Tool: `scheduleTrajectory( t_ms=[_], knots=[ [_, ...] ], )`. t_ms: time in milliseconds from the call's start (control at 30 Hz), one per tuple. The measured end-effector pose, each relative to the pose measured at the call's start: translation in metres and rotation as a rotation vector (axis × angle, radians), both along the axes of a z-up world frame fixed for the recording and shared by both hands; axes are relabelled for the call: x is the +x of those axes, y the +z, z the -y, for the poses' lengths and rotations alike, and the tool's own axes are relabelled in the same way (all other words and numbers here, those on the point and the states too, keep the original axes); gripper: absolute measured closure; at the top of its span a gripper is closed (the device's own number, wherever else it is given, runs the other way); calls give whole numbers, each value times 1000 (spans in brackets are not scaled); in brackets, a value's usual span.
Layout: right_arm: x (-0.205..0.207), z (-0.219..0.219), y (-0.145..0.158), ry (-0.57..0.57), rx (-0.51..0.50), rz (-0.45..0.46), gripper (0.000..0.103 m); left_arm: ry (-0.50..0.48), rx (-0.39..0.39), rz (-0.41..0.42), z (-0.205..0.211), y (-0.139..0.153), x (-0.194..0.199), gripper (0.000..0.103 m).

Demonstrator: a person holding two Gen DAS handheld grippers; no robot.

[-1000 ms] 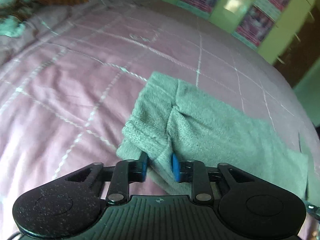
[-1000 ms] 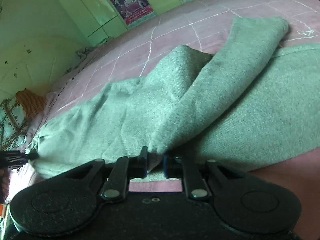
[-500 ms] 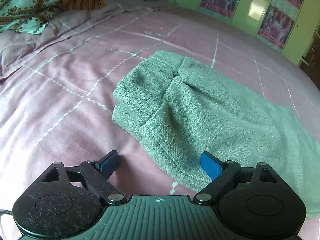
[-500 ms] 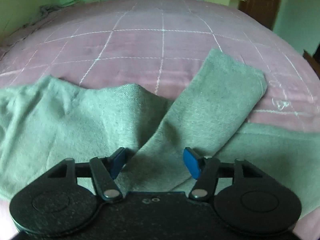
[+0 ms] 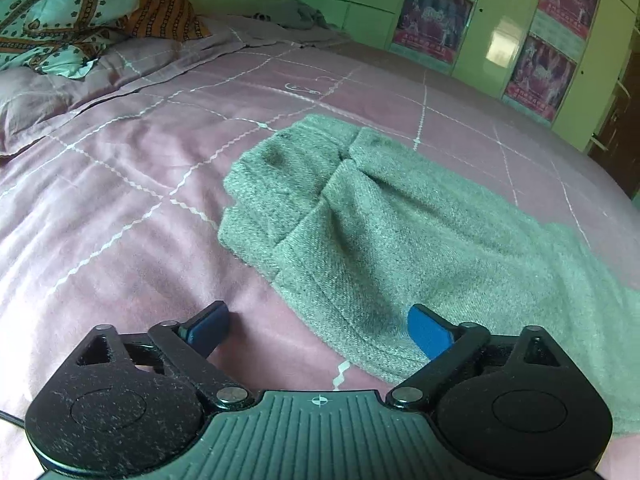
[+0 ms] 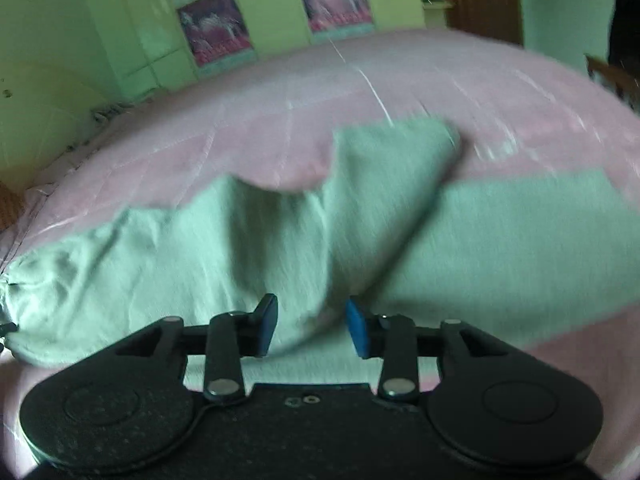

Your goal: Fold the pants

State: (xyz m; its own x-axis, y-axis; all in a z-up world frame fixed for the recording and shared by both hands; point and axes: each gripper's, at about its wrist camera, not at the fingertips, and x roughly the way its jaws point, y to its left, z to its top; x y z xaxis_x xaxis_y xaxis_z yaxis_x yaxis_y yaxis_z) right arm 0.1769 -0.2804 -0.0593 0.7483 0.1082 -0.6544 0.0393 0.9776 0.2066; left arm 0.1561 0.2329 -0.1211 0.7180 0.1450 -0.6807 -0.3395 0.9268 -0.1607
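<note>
Pink bed [image 5: 120, 200], pants [image 5: 400, 220] between opening fingers [image 5: 428, 336]

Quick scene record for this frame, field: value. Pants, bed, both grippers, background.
surface: pink bedspread with a white grid pattern
pants: grey-green pants lying on the bedspread, one leg crossed diagonally over the rest in the right wrist view
left gripper: left gripper jaws opening, spread wide; pants edge lies between them, pads not pressing
right gripper: right gripper jaws opening; fabric fold between the pads, no visible pinch; view is motion-blurred
pillow: patterned pillow at the far left of the bed
background: green cupboard doors with posters
</note>
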Motion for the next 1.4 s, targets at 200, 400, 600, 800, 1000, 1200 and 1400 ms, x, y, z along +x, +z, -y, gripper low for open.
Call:
scheduleTrajectory(
  t_ms=[200,400,600,800,1000,1200,1400],
  knots=[
    [45,-9,-6,56,-228,-97,87,2,0,8,2,0,-1,6],
    [-8,31,4,-20,-89,-69,99,12,-17,18,0,0,-1,6],
    [-25,36,1,-32,-101,-30,38,15,-22,20,-1,-1,-1,6],
    [35,2,12,95,-417,-12,43,14,-19,20,2,-1,0,6],
    [54,17,-3,173,-496,-66,100,14,-20,22,1,-1,-1,6],
    [-13,83,14,-27,-256,-60,98,15,-30,27,0,0,-2,6],
    [-30,78,6,20,-376,-38,58,15,-31,27,0,-1,-1,6]
  ],
)
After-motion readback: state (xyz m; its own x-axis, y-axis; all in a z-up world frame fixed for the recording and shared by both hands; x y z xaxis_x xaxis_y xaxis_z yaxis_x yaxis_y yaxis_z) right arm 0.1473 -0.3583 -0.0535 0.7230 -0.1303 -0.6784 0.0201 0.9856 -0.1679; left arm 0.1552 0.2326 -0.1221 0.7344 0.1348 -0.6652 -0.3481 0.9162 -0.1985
